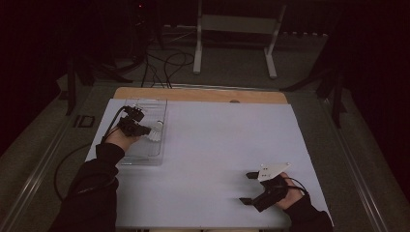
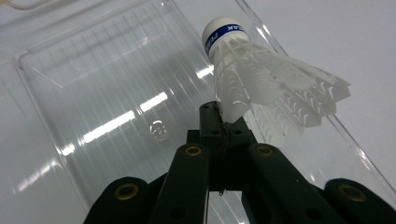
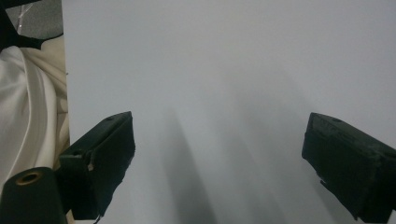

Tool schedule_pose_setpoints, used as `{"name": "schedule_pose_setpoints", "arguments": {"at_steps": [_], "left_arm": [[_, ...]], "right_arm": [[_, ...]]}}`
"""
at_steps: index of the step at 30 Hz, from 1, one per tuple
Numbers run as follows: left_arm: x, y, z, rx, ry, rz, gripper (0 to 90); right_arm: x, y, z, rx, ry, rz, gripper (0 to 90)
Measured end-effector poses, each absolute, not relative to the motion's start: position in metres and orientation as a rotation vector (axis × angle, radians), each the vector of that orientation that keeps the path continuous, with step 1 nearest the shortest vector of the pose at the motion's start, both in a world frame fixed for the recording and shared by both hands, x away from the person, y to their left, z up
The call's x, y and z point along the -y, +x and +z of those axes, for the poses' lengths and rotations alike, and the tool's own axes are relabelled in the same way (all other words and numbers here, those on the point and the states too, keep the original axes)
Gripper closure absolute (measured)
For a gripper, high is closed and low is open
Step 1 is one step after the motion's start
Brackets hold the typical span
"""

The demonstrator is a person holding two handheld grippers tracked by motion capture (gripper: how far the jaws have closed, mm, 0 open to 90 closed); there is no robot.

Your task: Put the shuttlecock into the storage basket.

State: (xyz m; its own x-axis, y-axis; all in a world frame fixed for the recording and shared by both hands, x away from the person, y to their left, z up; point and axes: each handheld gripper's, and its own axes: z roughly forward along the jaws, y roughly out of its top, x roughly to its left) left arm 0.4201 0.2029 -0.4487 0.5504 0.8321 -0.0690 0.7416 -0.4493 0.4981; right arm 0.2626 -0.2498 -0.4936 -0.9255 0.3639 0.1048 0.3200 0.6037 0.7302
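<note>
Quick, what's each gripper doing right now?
Left gripper: shut on the shuttlecock's feather edge, over the clear tray.
Right gripper: open, holding nothing.

Your left tool (image 1: 140, 129) holds the shuttlecock (image 1: 155, 133) over the clear tray (image 1: 145, 157); your right tool (image 1: 249, 187) rests wide apart on the white bench (image 1: 217, 145)

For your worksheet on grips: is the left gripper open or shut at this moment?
Shut. The left gripper has its fingers pressed together on a feather edge of the white shuttlecock, above the clear plastic tray.
</note>
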Motion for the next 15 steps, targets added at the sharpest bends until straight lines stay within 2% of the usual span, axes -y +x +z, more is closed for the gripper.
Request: {"name": "schedule_pose_setpoints", "arguments": {"at_steps": [2, 5, 6, 7, 9, 13, 15], "left_arm": [[-0.202, 0.42, -0.45, -1.269, 2.328, 0.229, 88.9], [-0.2, 0.42, -0.451, -1.278, 2.347, 0.229, 77.1], [-0.198, 0.42, -0.452, -1.294, 2.356, 0.225, 77.1], [-0.198, 0.42, -0.452, -1.294, 2.366, 0.226, 66.6], [-0.195, 0.419, -0.451, -1.3, 2.367, 0.245, 58.7], [-0.192, 0.417, -0.447, -1.324, 2.382, 0.27, 27.1], [-0.191, 0.417, -0.443, -1.339, 2.376, 0.258, 17.8]], "right_arm": [[0.25, 0.263, -0.493, -2.766, 0.59, 1.243, 9.4], [0.25, 0.262, -0.493, -2.767, 0.591, 1.243, 9.4], [0.25, 0.262, -0.493, -2.767, 0.591, 1.244, 9.4], [0.25, 0.262, -0.493, -2.768, 0.59, 1.241, 9.4], [0.25, 0.263, -0.493, -2.769, 0.591, 1.239, 9.4], [0.25, 0.262, -0.493, -2.767, 0.595, 1.241, 9.5], [0.25, 0.262, -0.493, -2.767, 0.592, 1.243, 9.4]]}}
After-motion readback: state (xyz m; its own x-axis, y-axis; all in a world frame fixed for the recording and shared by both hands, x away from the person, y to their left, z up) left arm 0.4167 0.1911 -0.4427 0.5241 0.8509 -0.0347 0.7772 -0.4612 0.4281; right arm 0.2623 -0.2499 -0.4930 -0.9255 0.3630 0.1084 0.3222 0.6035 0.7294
